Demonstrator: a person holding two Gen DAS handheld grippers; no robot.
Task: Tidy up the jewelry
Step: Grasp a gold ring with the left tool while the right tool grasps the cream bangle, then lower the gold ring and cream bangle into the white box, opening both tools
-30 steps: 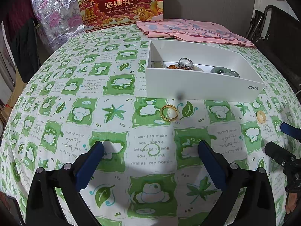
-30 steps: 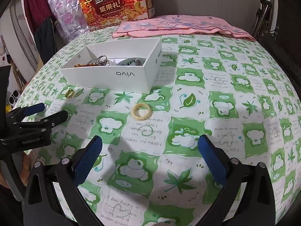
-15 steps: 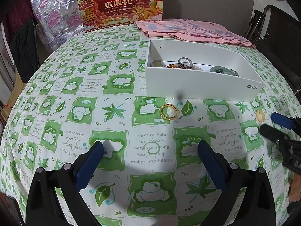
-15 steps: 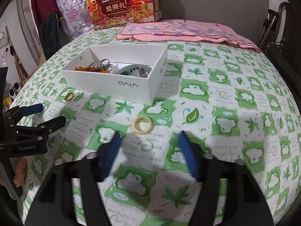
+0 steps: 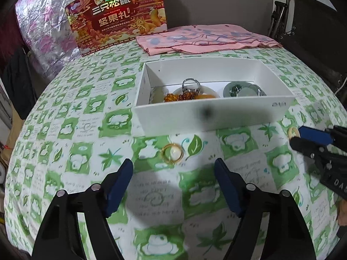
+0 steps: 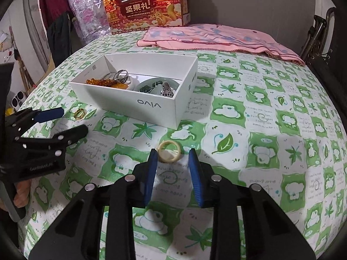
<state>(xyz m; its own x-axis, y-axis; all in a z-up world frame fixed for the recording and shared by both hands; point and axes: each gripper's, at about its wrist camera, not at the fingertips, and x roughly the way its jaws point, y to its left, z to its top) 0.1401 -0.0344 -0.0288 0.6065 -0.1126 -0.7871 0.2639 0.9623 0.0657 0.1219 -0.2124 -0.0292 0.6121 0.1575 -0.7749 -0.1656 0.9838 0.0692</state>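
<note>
Just ahead of the right gripper [image 6: 172,155], a ring [image 6: 168,151] on the tablecloth [image 6: 260,130]; farther ahead and left, box [image 6: 138,103] holding jewelry [image 6: 121,77].

- Cream ring [image 6: 169,151]: pale, smooth band lying flat on the green-and-white cloth, near the white box's front corner
- Gold ring [image 5: 172,153]: shiny yellow band lying flat on the cloth, just in front of the box's long wall
- White box [image 6: 121,103]: open, shallow cardboard tray marked "vivo", holding a silver ring [image 5: 190,85] standing on edge, amber beads [image 5: 180,97], and green jade pieces [image 6: 151,85]
</note>
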